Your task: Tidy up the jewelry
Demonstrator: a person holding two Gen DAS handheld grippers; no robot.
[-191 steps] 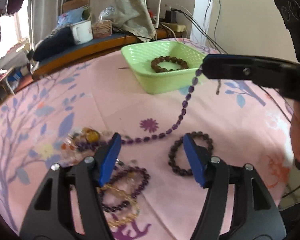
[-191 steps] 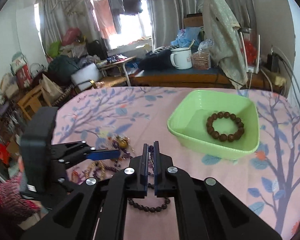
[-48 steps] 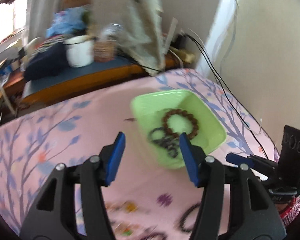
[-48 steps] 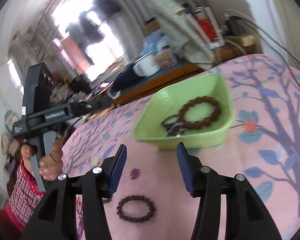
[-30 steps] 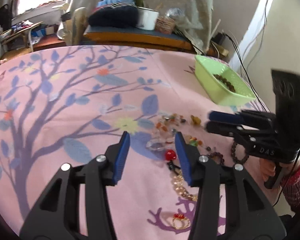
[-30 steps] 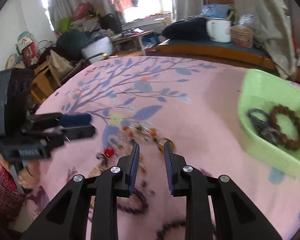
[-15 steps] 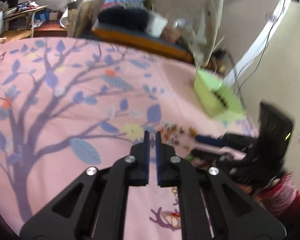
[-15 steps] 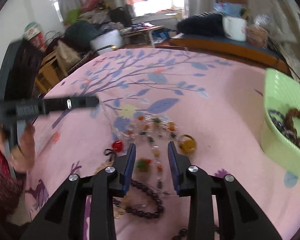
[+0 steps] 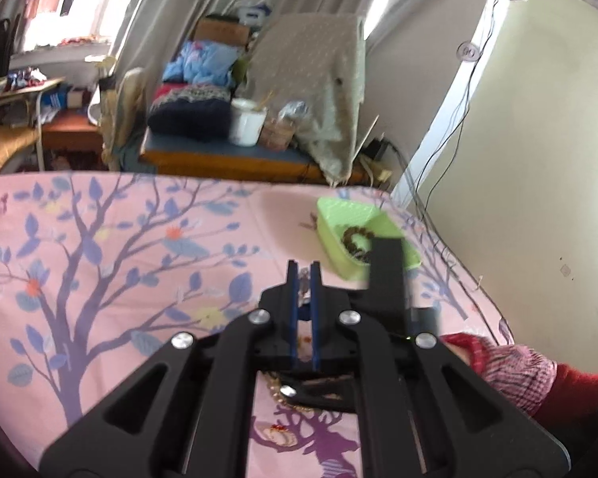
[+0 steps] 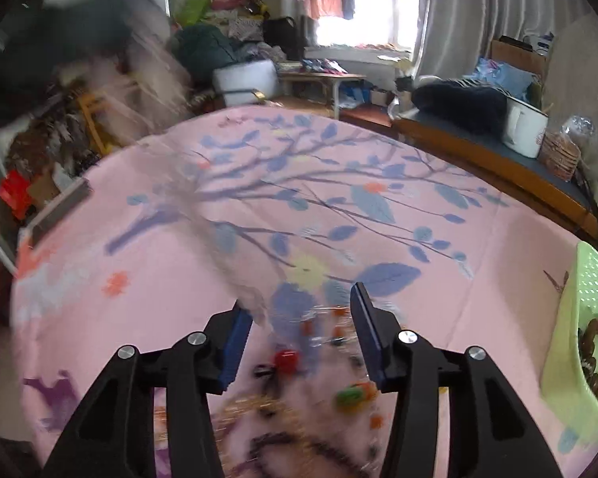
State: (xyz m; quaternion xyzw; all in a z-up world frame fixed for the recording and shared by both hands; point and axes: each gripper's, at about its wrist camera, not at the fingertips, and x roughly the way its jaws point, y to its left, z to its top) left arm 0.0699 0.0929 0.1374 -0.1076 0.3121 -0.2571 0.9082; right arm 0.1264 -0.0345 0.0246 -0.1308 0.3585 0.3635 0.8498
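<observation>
I am holding my left gripper point(image 9: 303, 275) raised and tilted down over the pink tree-printed cloth point(image 9: 111, 263), its blue pads nearly together on a pale, blurred strand I cannot identify. My right gripper point(image 10: 301, 310) is pointing steeply down with its jaws opening, nothing pressed between them, above the blurred heap of mixed beaded jewelry point(image 10: 311, 362). One green plastic basket point(image 10: 590, 290) is sitting at the right, one brown bead bracelet point(image 10: 596, 354) inside.

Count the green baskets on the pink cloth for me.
1. The green basket sits near the cloth's far right edge with a brown bead bracelet inside; the left wrist view partly hides it behind the other tool.
</observation>
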